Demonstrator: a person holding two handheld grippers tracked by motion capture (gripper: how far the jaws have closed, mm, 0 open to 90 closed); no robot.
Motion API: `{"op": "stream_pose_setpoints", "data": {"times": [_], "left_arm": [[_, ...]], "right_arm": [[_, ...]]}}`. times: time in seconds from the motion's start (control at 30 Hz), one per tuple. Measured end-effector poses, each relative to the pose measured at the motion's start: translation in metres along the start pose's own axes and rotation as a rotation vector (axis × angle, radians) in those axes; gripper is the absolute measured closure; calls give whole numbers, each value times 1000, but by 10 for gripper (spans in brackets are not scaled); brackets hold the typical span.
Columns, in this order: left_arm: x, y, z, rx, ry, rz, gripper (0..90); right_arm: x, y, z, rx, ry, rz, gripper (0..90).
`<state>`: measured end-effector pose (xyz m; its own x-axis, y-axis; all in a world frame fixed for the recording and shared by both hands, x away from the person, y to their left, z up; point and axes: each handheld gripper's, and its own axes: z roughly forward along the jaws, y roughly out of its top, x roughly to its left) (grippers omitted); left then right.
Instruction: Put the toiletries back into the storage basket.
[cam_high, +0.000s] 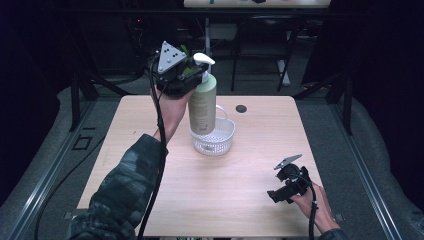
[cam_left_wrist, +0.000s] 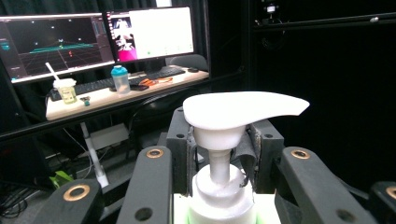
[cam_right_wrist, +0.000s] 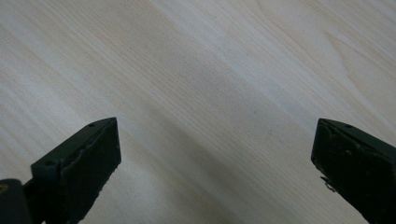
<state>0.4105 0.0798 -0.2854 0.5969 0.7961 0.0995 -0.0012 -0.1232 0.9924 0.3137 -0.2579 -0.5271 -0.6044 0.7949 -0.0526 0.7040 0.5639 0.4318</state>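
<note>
The pump bottle is held by its neck in the closed left gripper, its base in the white basket; a tilt could tip both onto the desk. The right gripper is held wide open, empty

right gripper fingers spread, wooden table

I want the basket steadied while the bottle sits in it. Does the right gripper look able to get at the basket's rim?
Probably yes. The right gripper is open over bare table, nothing lies between it and the white basket, and the bottle leaves the near rim exposed.
</note>
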Motion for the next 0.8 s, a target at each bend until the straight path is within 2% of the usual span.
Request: {"op": "stream_pose_setpoints", "data": {"times": [0.33,0.8], "left_arm": [[2,-2,7,-5,10,-8,671],[3,-7,19,-8,18,-20,671]], "right_arm": [[1,0,0,1,3,7,10],[1,0,0,-2,1,-9,12]]}}
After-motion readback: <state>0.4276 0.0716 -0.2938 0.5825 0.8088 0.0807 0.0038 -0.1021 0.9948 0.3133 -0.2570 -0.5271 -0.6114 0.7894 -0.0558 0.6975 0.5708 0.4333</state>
